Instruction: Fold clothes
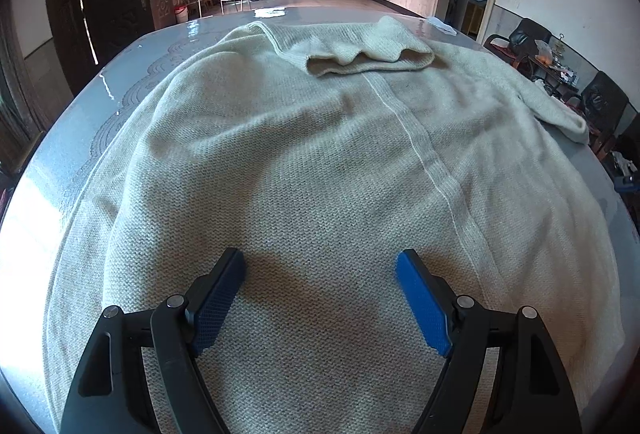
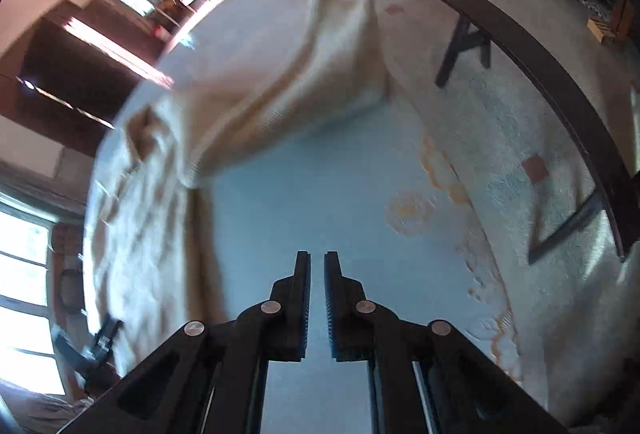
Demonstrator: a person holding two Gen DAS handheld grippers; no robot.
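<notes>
A beige knitted sweater (image 1: 304, 154) lies spread over a grey-blue table (image 1: 120, 58). One sleeve (image 1: 372, 50) is folded across its far part; another sleeve end (image 1: 560, 114) hangs toward the right edge. My left gripper (image 1: 320, 266) is open, its blue pads just above the near part of the sweater, holding nothing. In the blurred right wrist view the sweater (image 2: 248, 86) lies at the left and far side of the table (image 2: 320, 194). My right gripper (image 2: 317, 262) is nearly shut, with a narrow gap and nothing between the fingers, above bare tabletop.
A dark wooden bench (image 2: 540, 74) stands on the floor past the table's right edge. Black chairs (image 1: 600, 102) and a cluttered side table stand to the right. A white cloth (image 1: 440, 24) lies at the table's far edge. The left gripper (image 2: 96, 346) shows at lower left.
</notes>
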